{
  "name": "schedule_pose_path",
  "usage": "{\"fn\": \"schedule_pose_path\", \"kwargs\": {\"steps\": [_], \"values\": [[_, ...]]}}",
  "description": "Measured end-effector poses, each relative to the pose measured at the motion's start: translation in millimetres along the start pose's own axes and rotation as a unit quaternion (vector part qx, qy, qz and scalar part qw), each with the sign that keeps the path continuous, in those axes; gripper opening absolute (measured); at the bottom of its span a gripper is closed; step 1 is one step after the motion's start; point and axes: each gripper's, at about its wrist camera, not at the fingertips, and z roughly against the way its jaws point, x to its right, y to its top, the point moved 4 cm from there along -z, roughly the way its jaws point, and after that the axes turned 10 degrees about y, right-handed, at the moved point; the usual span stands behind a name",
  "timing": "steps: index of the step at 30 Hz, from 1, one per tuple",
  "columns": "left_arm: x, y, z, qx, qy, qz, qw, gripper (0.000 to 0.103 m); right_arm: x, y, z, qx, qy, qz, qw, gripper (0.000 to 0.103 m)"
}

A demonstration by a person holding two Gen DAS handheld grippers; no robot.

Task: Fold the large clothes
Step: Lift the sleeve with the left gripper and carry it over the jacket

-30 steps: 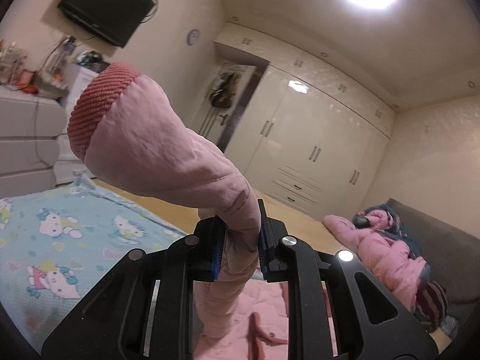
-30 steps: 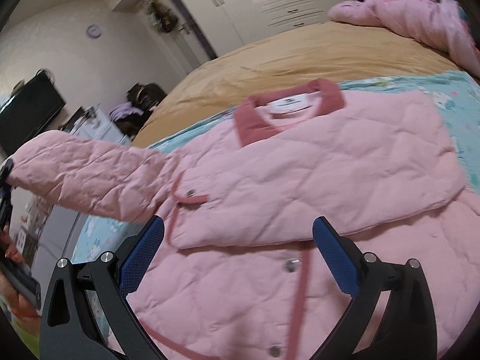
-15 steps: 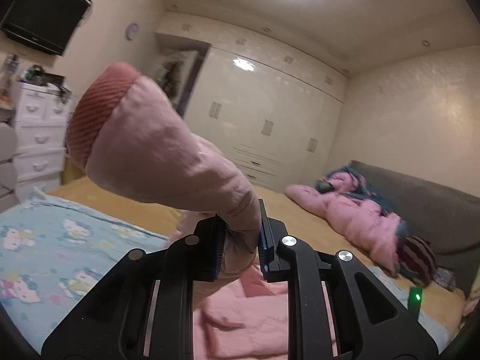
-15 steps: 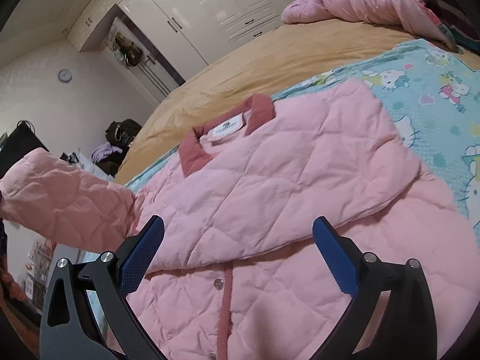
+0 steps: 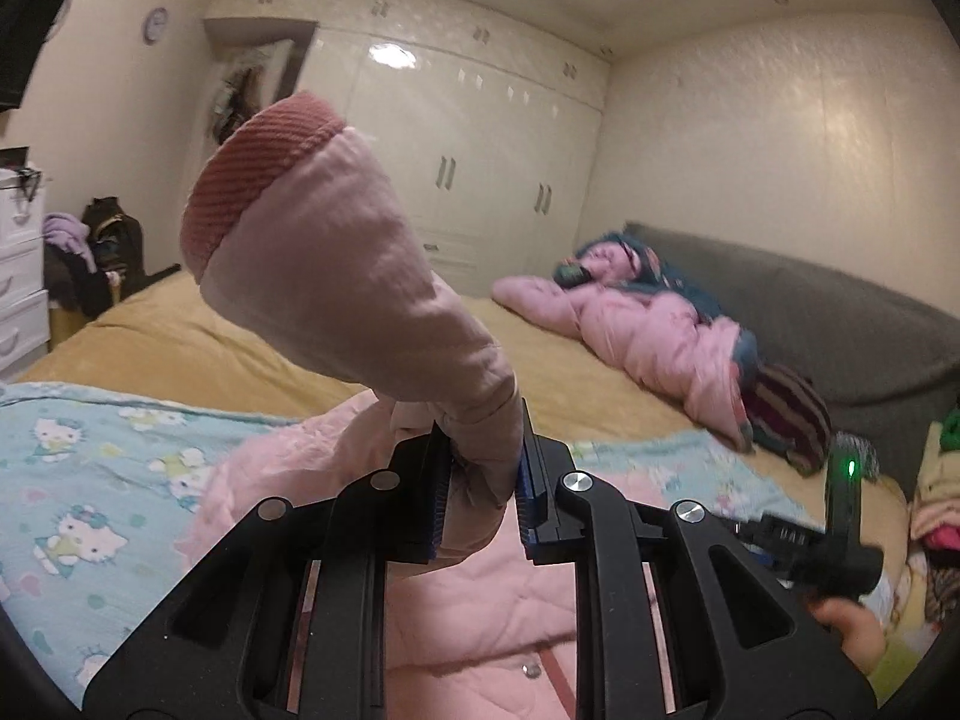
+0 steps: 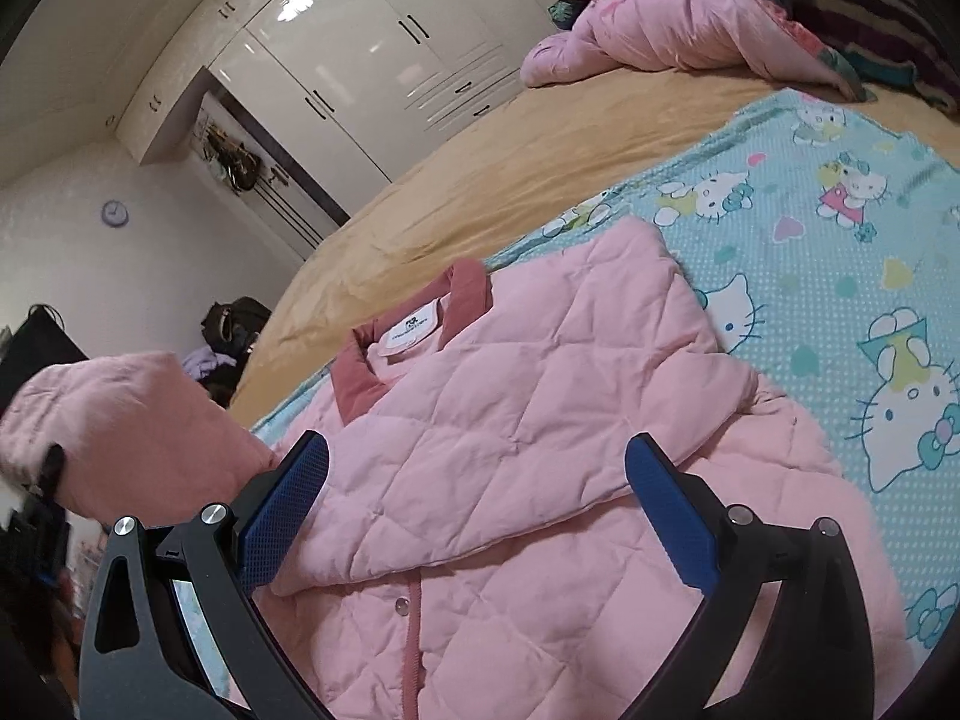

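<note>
A pink quilted jacket (image 6: pixel 510 450) with a darker pink collar (image 6: pixel 414 330) lies front up on a Hello Kitty blanket (image 6: pixel 840 276); one sleeve is folded across its chest. My left gripper (image 5: pixel 480 480) is shut on the other sleeve (image 5: pixel 360 300) and holds it raised above the jacket, ribbed cuff (image 5: pixel 252 180) pointing up. That raised sleeve also shows at the left of the right wrist view (image 6: pixel 120 420). My right gripper (image 6: pixel 480 516) is open and empty, just above the jacket's chest. It also shows at the right edge of the left wrist view (image 5: pixel 840 534).
The blanket lies on a bed with a tan sheet (image 6: pixel 480 180). A heap of pink and patterned clothes (image 5: pixel 660 324) lies by the grey headboard (image 5: pixel 840 336). White wardrobes (image 5: pixel 480 150) stand behind. White drawers (image 5: pixel 18 276) and bags (image 5: pixel 102 252) stand at the left.
My left gripper has carried the sleeve rightward over the jacket, turning toward the wardrobe and headboard. My right gripper has moved right and closer to the jacket's chest, still open.
</note>
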Motion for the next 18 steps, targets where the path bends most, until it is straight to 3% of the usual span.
{"fn": "schedule_pose_path", "kwargs": {"steps": [9, 18], "values": [[49.6, -59.2, -45.8, -0.087, -0.029, -0.081, 0.9925, 0.011, 19.3, 9.9, 20.7, 0.028, -0.002, -0.026, 0.999, 0.099], [76.8, -106.0, -63.6, -0.131, -0.029, -0.157, 0.9785, 0.011, 42.6, 17.8, 38.4, 0.054, -0.018, -0.048, 0.997, 0.099]]}}
